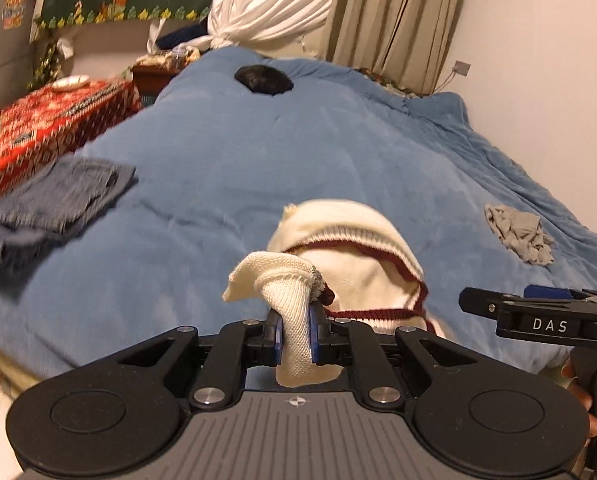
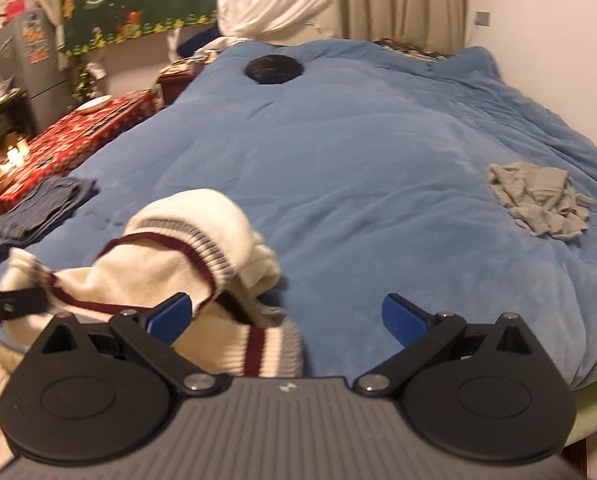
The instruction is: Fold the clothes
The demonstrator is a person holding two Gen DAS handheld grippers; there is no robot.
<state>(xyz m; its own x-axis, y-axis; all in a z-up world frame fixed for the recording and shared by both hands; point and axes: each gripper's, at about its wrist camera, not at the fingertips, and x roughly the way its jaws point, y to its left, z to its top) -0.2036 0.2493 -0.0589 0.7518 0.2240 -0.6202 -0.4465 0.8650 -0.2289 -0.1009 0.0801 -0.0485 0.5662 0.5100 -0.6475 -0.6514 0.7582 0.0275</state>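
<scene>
Blue duvet [image 1: 338,160] bears cream sweater [image 1: 362,256], left gripper [image 1: 296,334] clamping it.

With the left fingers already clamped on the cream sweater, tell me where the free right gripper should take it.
Probably the striped ribbed hem, lying on the blue duvet just ahead of the open right gripper. Come from above and its right side: that thick edge is exposed there, while the left gripper holds the cream sweater on the other side.
</scene>
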